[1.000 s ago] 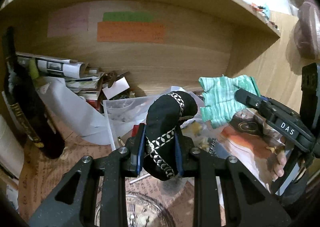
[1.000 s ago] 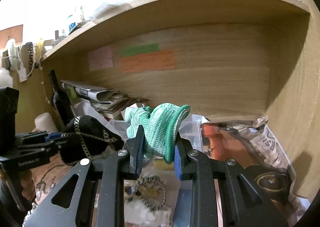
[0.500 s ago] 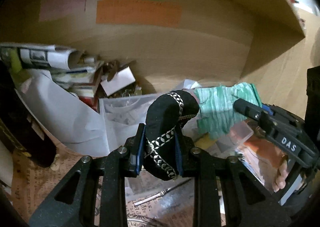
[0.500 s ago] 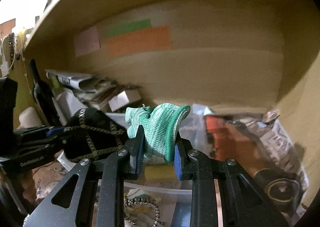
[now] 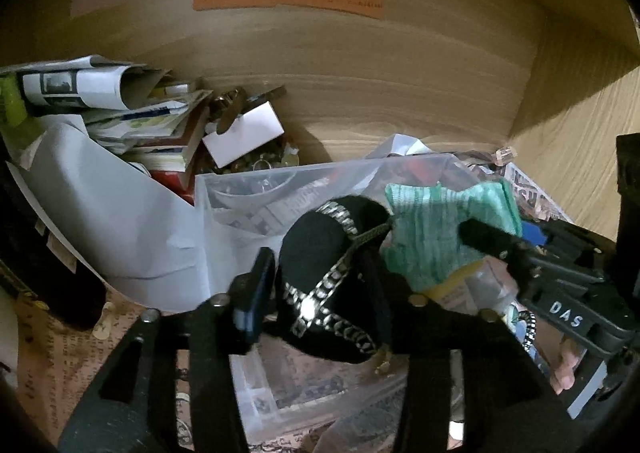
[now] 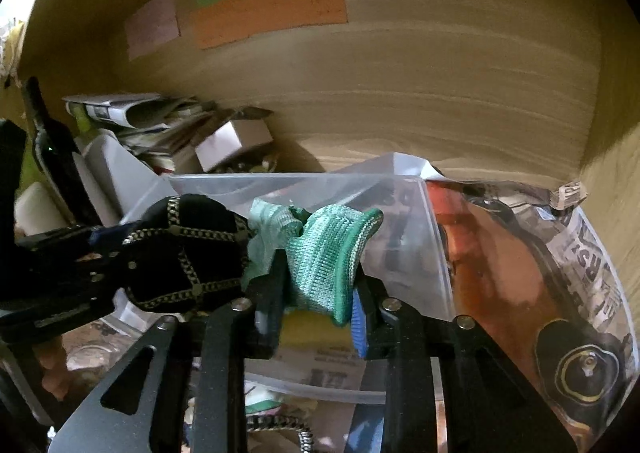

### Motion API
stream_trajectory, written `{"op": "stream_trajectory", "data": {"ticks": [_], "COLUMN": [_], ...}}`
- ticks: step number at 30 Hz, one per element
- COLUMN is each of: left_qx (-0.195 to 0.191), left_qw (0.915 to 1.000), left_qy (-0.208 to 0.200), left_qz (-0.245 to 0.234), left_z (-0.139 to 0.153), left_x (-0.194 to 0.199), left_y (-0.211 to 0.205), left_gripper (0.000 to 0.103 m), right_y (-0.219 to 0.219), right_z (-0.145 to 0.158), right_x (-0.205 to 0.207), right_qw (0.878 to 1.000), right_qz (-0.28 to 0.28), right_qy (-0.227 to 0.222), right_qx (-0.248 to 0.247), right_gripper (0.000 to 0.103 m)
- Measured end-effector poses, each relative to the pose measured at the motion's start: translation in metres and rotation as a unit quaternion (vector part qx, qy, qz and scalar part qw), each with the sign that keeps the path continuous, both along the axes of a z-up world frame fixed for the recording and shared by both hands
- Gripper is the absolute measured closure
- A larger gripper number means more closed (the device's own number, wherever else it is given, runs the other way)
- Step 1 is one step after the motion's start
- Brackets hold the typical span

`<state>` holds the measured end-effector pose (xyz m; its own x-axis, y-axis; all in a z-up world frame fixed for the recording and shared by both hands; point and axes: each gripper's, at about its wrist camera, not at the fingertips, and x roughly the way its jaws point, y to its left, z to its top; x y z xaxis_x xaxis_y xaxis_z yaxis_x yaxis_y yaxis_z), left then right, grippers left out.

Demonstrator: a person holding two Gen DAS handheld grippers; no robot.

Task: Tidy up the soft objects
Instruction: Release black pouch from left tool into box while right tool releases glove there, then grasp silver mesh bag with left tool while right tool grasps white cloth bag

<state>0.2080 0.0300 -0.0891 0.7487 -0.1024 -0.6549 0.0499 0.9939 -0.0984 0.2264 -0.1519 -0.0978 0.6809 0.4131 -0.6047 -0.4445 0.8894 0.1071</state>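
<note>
My left gripper (image 5: 320, 289) is shut on a black pouch with silver chain trim (image 5: 324, 265), held over a clear plastic bin (image 5: 224, 189). My right gripper (image 6: 316, 293) is shut on a green knitted sock (image 6: 324, 257), also over the clear bin (image 6: 400, 189). The two soft things touch side by side. The sock (image 5: 436, 229) and right gripper (image 5: 560, 293) show in the left wrist view; the black pouch (image 6: 188, 249) and left gripper (image 6: 60, 265) show in the right wrist view. A yellow sponge (image 6: 312, 329) lies in the bin below the sock.
I am inside a wooden shelf compartment with coloured paper labels (image 6: 268, 9) on the back wall. Rolled newspapers and books (image 5: 100, 93) pile at the left, with a white box (image 5: 244, 133) and a dark bottle (image 6: 52, 145). Newspaper (image 6: 560, 273) lines the shelf at right.
Both grippers have moved forward and down into the shelf, now over the clear bin. The pouch and sock have come together and touch. Both grips stay shut.
</note>
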Motion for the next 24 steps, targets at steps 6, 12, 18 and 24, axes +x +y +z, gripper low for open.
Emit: {"op": "stream_trajectory", "data": {"ticks": [6, 12, 18, 24], "left_qx": [0.0, 0.001, 0.011, 0.009], "left_qw": [0.9998, 0.999, 0.9973, 0.9976], "left_qy": [-0.02, -0.045, -0.072, -0.063], "left_qz": [0.006, 0.002, -0.009, -0.027], "left_z": [0.014, 0.034, 0.045, 0.037], "left_x": [-0.016, -0.043, -0.075, -0.094], "left_y": [0.003, 0.005, 0.002, -0.005], "left_gripper": [0.036, 0.028, 0.014, 0.013], "right_y": [-0.003, -0.009, -0.02, -0.029], "right_z": [0.007, 0.028, 0.04, 0.03], "right_x": [-0.009, -0.029, -0.057, -0.08], "right_qw": [1.0, 0.998, 0.996, 0.997], "right_qz": [-0.016, -0.021, -0.007, 0.007], "right_qy": [-0.021, -0.066, -0.092, -0.078], "right_qx": [-0.01, -0.006, 0.01, 0.016], "right_gripper": [0.036, 0.021, 0.017, 0.016]}}
